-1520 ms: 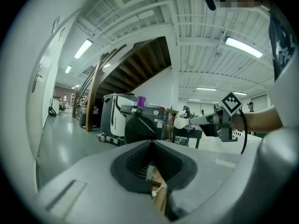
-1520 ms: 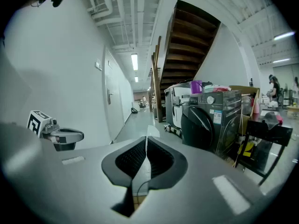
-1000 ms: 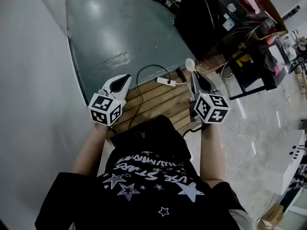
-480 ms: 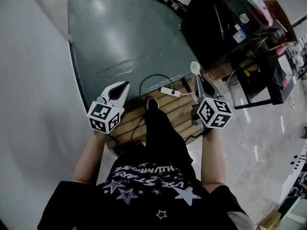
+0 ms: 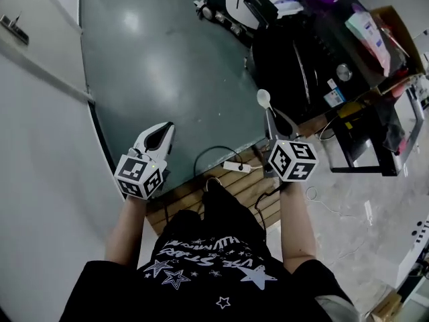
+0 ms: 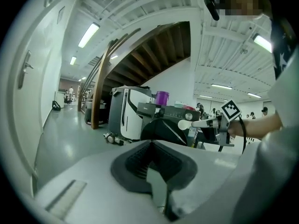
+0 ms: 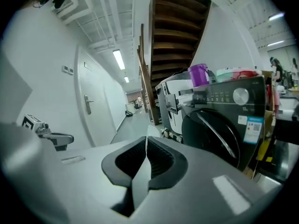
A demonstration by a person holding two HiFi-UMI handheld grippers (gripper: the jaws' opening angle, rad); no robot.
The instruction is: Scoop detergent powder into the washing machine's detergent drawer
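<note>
Two claws are held out in front of a person standing, seen from above. The left claw has its jaws pressed together with nothing between them. The right claw is clamped tight on the handle of a white spoon, whose round bowl sticks out just past the jaw tips. No powder can be made out in it.

Below and between the claws lie wooden boards with a white power strip on them. Ahead and to the right of the right claw stands a dark washing machine with a round door and a knob on its panel. Its detergent drawer cannot be picked out, so whether it is open is unclear. A purple tub sits on top of the machine, above and beyond the spoon. Whether it holds the powder cannot be told. Far off to the left of both claws is a white door.

The step in hand looks like carrying the spoon to the machine. To do it well:
- Keep the right grip firm and the bowl level.
- Swing both claws rightward to the machine.
- Use the free left claw to pull the drawer out before scooping.

Count: two claws, one spoon, one dark washing machine, one knob, one purple tub, one power strip, one door.
</note>
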